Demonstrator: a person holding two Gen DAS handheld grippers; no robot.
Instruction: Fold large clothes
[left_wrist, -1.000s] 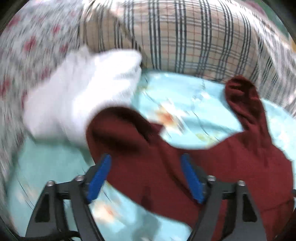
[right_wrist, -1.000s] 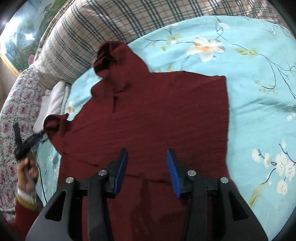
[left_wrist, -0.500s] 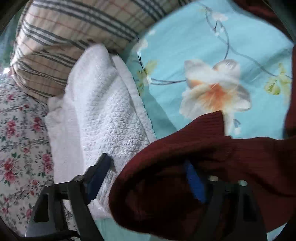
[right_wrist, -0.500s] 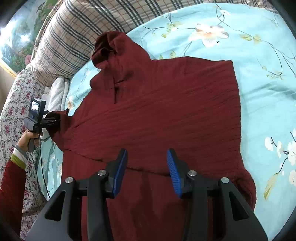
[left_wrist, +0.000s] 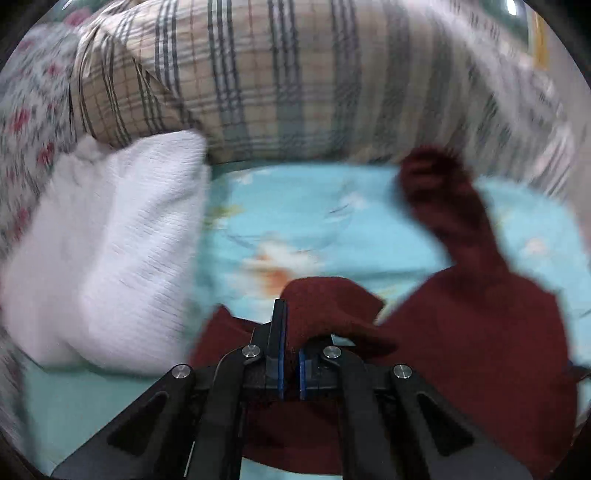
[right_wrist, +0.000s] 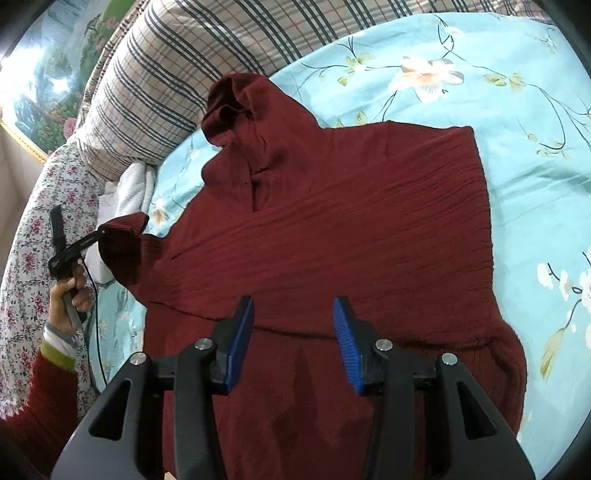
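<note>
A dark red knit sweater (right_wrist: 351, 221) lies spread flat on the floral blue bedsheet (right_wrist: 535, 147), its hood toward the plaid pillow. My left gripper (left_wrist: 290, 332) is shut on the cuff of the sweater's left sleeve (left_wrist: 325, 302), and the cloth bunches over the right finger. In the right wrist view, that left gripper (right_wrist: 110, 232) holds the sleeve end raised at the sweater's left edge, gripped by a hand (right_wrist: 68, 295). My right gripper (right_wrist: 293, 317) hovers open above the sweater's lower part, with nothing between its blue pads.
A folded white towel (left_wrist: 110, 251) lies left of the sleeve, against a plaid pillow (left_wrist: 277, 81). A rose-print quilt (right_wrist: 44, 221) runs along the left side. A black cable (right_wrist: 98, 332) hangs from the left gripper. Bare sheet (left_wrist: 314, 221) lies between the sleeve and the hood.
The left gripper's jaws have gone from wide open to shut on the sleeve cuff, and it has pulled back and up with the cuff. The right gripper has stayed in place, open.
</note>
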